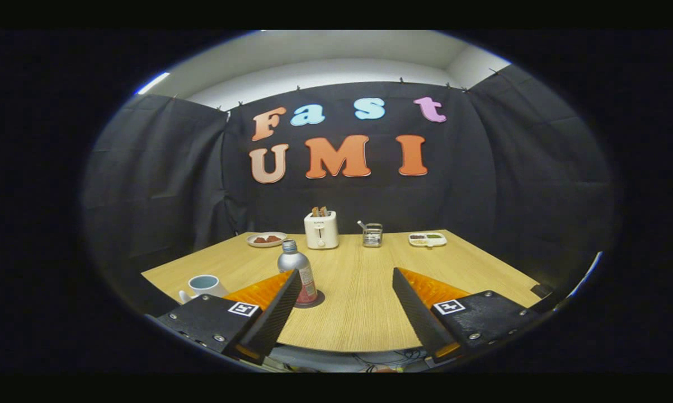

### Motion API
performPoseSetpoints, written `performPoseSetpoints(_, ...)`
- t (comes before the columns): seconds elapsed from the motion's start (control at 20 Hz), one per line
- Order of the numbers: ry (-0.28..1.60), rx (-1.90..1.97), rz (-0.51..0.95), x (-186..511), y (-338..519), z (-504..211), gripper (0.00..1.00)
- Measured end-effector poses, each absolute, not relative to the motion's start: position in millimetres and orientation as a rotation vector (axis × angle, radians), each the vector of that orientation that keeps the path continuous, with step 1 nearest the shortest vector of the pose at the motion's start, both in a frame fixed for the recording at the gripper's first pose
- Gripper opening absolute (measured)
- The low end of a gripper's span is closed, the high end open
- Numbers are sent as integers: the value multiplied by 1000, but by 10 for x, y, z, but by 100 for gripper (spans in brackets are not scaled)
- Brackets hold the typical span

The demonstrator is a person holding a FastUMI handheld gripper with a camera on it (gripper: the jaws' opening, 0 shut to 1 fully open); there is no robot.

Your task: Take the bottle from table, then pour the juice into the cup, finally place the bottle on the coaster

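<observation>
Hand-held gripper [342,305]: open, jaws spread wide, nothing between them; it hangs over the near edge of the desk.
Fingers [280,310]: the left one crosses in front of the bottle's lower body, so contact cannot be told; judged apart.
Desk [358,313]: pale wood, bare between the jaws.
Bottle [296,268]: upright, long axis vertical, silver body, cap on, red band low down. It stands just ahead of the left finger, left of the gripper's centre line, not between the jaws.
Coaster [314,299]: dark disc under the bottle; the bottle appears to stand on it.
Bearing for the coming move: judged, the gripper must shift left and forward to bring the bottle between the jaws.
Cup [205,285]: pale mug, left of the bottle, beside the left finger; what it holds cannot be told.
Stage: judged, either before the grasp or after the final placing; these frames do not settle which.
Plate [266,239]: far left, holds reddish pieces.
Toaster [321,230]: far centre, slices in its slots.
Rack [372,235]: small wire holder, contents unclear.
Tray [427,239]: far right, divided, green and dark fillings.
</observation>
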State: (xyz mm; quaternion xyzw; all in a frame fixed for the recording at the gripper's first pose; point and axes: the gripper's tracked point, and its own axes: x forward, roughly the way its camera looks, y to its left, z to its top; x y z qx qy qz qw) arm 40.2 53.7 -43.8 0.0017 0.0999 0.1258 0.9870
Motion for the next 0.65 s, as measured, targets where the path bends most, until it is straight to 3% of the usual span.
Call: performPoseSetpoints(0.65,111,-76,177,156,145,-624,97)
